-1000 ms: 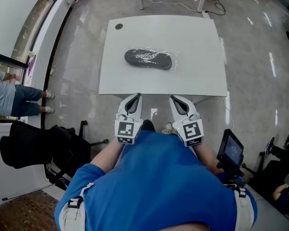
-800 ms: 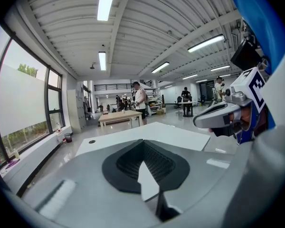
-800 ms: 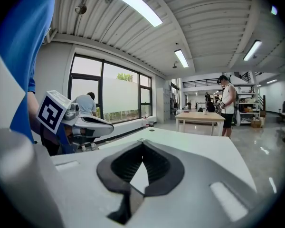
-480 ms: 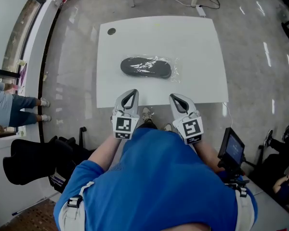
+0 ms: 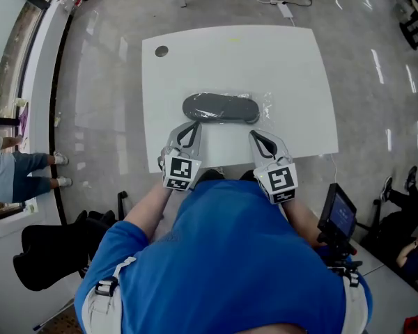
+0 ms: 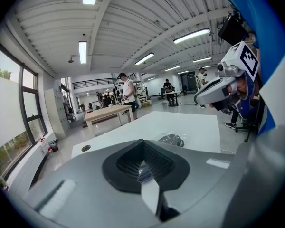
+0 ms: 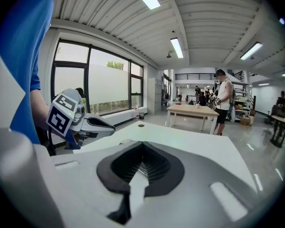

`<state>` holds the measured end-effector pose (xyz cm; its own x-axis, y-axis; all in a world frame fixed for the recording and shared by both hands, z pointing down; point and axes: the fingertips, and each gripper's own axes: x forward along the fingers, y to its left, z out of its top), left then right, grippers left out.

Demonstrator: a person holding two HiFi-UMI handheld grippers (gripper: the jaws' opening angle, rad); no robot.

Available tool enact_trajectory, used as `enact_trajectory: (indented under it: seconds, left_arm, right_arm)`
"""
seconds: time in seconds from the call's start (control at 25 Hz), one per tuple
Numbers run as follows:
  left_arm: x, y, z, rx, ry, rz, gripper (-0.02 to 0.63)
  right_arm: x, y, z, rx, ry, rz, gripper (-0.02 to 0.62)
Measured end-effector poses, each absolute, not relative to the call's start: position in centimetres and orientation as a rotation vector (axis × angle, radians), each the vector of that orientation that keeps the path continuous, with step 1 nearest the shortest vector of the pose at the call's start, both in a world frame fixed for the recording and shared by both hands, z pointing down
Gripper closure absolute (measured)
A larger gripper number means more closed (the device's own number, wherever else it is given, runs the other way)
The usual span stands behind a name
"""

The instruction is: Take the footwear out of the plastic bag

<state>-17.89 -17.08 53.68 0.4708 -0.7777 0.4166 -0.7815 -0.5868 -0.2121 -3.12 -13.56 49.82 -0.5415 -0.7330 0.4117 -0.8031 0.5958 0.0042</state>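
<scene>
Grippers, two: left gripper (image 5: pixel 189 128) and right gripper (image 5: pixel 260 137), each with jaws pressed together and nothing between them. Held side by side over the near edge of one white table (image 5: pixel 230 61), tips pointing at the footwear (image 5: pixel 220 108); touching its wrapping or not, cannot tell. One dark piece of footwear, lying flat and crosswise in the near half of the table, wholly inside one clear plastic bag (image 5: pixel 266 107). One small dark round hole (image 5: pixel 161 51) near the table's far left corner. One blue shirt (image 5: pixel 230 256) filling the foreground. One small screen (image 5: pixel 337 214) off to the right, beyond the table. One bystander (image 5: pixel 10 165) at the left edge, well apart from the table.
</scene>
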Motion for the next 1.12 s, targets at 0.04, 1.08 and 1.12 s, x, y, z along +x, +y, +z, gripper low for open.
enact_trajectory:
  seconds: [0.04,1.08,1.12]
  left_arm:
    - [-18.2,-17.7,54.0,2.693,-1.408,0.768,0.599]
    - [-11.7,-27.7,62.0,2.735,-0.378,1.42,0.261]
    - [-11.8,-27.4,62.4,2.709,-0.295,1.456,0.229]
  right_arm:
    - [-3.4,-14.0,50.0,1.241,-2.448,0.269,0.592]
    - [1.9,-24.0,54.7,1.142,-2.419,0.411,0.592]
    - [1.9,-24.0,54.7,1.14,-2.417,0.414,0.592]
